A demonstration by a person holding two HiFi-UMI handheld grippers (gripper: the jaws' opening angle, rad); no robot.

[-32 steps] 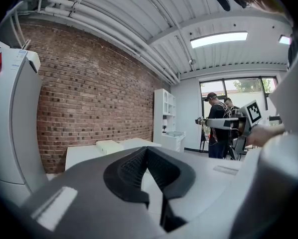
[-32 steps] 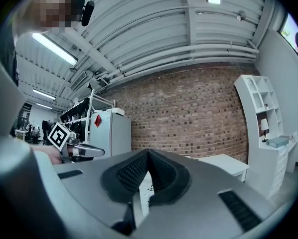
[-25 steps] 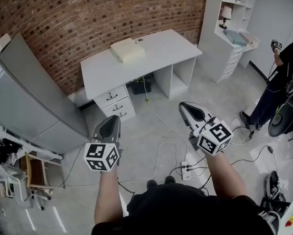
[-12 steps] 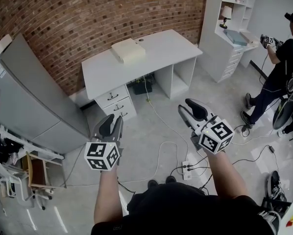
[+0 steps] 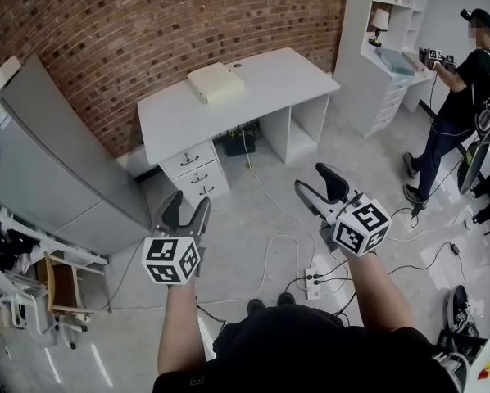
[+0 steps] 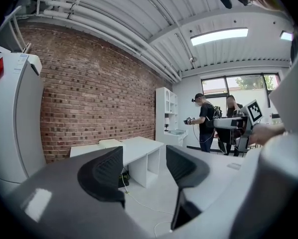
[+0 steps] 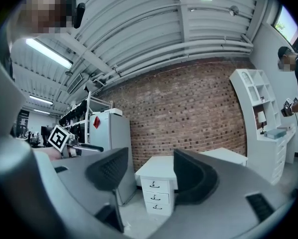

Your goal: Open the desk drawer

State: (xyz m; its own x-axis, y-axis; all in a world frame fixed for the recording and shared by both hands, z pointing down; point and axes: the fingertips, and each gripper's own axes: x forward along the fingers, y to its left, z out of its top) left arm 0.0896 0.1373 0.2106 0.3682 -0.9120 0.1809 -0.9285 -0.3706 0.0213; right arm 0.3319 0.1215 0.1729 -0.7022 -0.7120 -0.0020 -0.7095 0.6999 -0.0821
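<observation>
A white desk (image 5: 253, 84) stands against the brick wall, well ahead of me. Its stack of three drawers (image 5: 192, 171) with dark handles sits under the left end, all closed. The right gripper view shows the drawer fronts (image 7: 156, 195) between its jaws, far off. My left gripper (image 5: 188, 203) and right gripper (image 5: 312, 178) hang side by side over the floor, short of the desk. Both have just been opening their jaws and now stand open, with nothing between them. The left gripper view looks at the desk's (image 6: 134, 146) open right side.
A cream box (image 5: 214, 82) lies on the desk. A tall grey fridge (image 5: 56, 162) stands left of the drawers. A power strip (image 5: 312, 281) and cables trail over the floor. A white shelf unit (image 5: 384, 47) and a person (image 5: 462, 97) are at the right.
The jaws of both grippers went from shut to open, while the hands stayed where they were. The person at the right stepped towards the shelf unit.
</observation>
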